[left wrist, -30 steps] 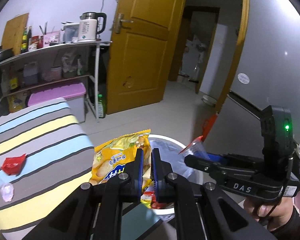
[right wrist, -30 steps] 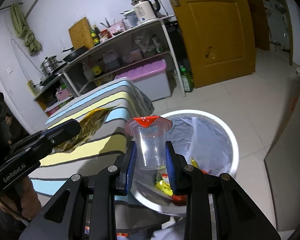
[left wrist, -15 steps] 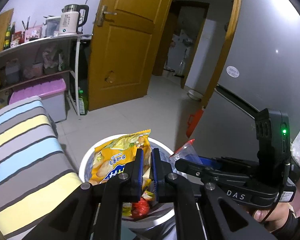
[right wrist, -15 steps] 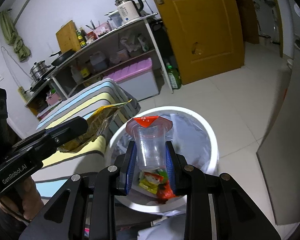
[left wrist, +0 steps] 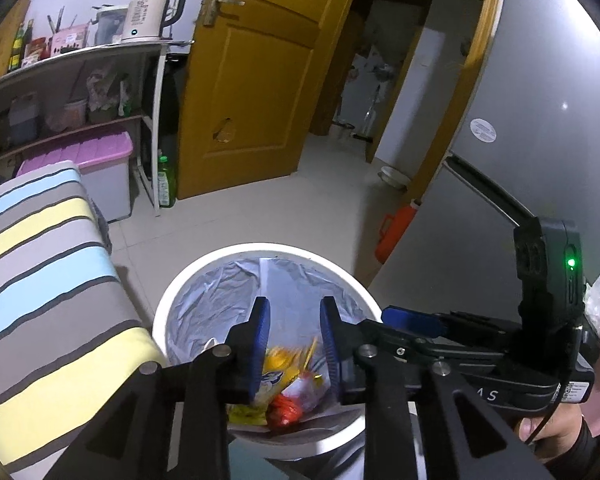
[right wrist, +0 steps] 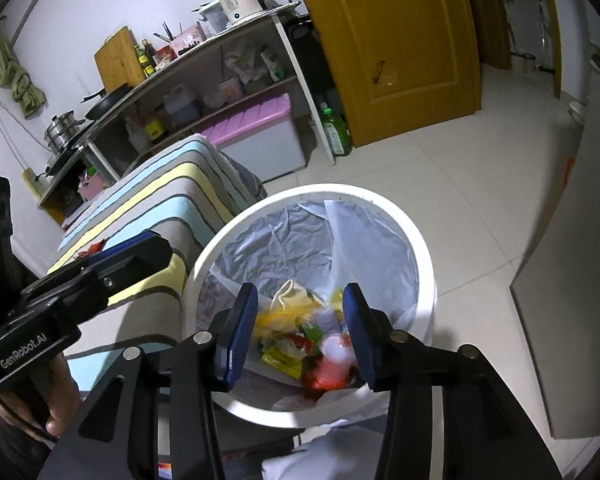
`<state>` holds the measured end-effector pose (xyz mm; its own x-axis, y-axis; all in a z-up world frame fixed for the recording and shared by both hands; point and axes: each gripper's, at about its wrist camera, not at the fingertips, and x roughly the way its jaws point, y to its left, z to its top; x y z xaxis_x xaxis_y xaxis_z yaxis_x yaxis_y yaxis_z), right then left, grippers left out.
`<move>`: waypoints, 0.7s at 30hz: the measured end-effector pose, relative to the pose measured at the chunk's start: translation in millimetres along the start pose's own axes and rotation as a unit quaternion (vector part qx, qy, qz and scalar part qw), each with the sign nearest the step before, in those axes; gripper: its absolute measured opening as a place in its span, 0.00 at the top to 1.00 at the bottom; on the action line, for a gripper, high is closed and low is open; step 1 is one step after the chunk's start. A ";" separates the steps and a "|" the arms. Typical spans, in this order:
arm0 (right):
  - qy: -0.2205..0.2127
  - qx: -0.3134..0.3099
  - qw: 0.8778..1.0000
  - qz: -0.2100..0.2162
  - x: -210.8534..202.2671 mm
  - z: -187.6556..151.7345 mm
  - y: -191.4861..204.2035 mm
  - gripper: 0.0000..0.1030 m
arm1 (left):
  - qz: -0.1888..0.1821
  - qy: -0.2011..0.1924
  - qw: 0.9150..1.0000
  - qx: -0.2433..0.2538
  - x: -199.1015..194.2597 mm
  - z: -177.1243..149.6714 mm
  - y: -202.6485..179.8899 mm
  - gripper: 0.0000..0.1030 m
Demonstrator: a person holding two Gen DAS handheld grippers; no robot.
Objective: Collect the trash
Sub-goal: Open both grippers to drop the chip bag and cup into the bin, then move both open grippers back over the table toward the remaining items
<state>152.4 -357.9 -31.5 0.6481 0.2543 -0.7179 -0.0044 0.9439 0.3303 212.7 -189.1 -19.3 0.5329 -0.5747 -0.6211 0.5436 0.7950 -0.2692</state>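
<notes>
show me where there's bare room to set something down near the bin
Bare floor tiles run from the white bin to the yellow door. The near stripes of the striped cloth look bare. Crowded: the shelf unit and the bin's trash-filled bottom.

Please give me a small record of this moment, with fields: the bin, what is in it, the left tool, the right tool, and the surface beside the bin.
bin: white trash bin with a plastic liner, on the floor
contents: yellow snack bag, red wrapper, other wrappers
left tool: over the bin, just been opening, nothing between
right tool: over the bin, just been opening, nothing between
surface beside bin: striped cloth
</notes>
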 end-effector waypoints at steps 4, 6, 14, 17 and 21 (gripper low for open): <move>-0.007 -0.006 1.000 0.000 -5.1 1.1 3.0 0.56 | 0.007 -0.012 1.000 -0.001 -11.3 -2.2 5.3 0.75; -0.011 -0.008 1.000 0.002 -7.6 1.7 4.6 0.56 | 0.011 -0.017 1.000 -0.005 -17.8 -3.8 8.7 0.75; -0.025 -0.030 0.999 0.019 -22.0 2.3 27.5 0.56 | 0.040 -0.038 0.998 -0.022 -50.8 -13.8 22.2 0.75; -0.030 -0.042 0.998 0.028 -26.4 2.3 40.6 0.56 | 0.053 -0.049 0.997 -0.029 -67.9 -19.4 29.0 0.75; -0.034 -0.059 0.997 0.045 -30.2 1.0 60.5 0.56 | 0.074 -0.063 0.995 -0.039 -90.3 -27.6 38.3 0.75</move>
<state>133.3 -308.7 10.8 0.6906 0.3274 -0.6448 -0.1510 0.9373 0.3142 167.5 -101.3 6.2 0.6830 -0.4665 -0.5620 0.4043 0.8823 -0.2410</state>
